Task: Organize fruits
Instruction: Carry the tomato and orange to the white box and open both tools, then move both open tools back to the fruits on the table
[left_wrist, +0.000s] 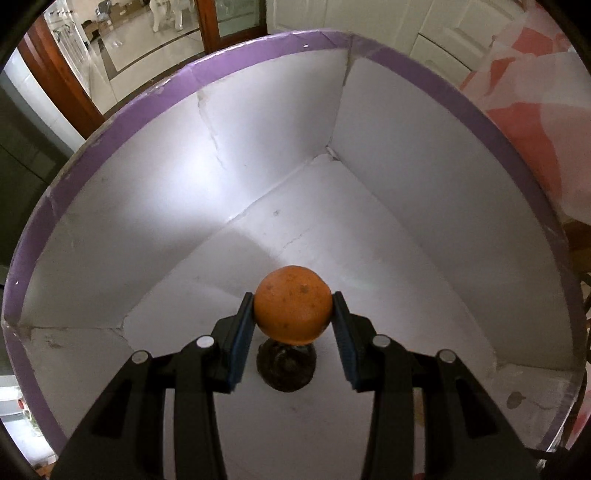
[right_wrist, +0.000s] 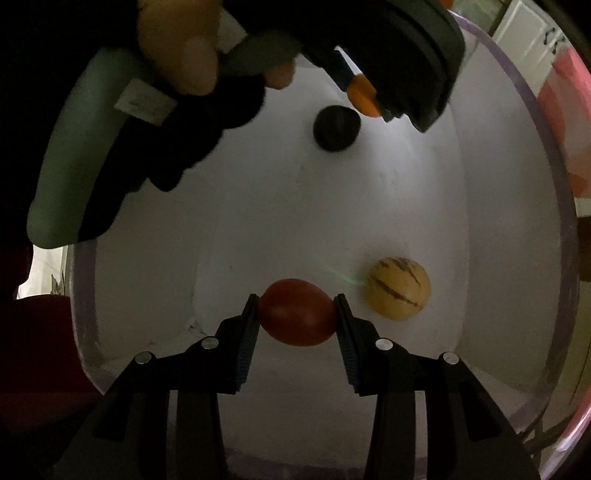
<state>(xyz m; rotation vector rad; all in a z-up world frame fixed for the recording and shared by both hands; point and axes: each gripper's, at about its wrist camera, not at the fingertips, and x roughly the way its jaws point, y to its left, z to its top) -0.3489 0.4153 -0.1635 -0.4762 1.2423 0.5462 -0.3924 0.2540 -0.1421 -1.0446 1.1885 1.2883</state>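
Both tongs are pointing down into the white, purple-rimmed box (left_wrist: 424, 155): the left tongs (left_wrist: 293, 314) are clamping an orange (left_wrist: 293, 304) directly above a dark fruit (left_wrist: 286, 369), the right tongs (right_wrist: 295, 314) a red fruit (right_wrist: 297, 312) just left of a striped yellow fruit (right_wrist: 399, 288).

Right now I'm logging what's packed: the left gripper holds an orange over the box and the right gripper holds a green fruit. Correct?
Not quite: the right gripper holds a red fruit, as the right wrist view shows. The left gripper does hold an orange over the box.

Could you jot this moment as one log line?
left gripper: holds orange | right gripper: holds red fruit | white box: dark fruit, striped yellow fruit
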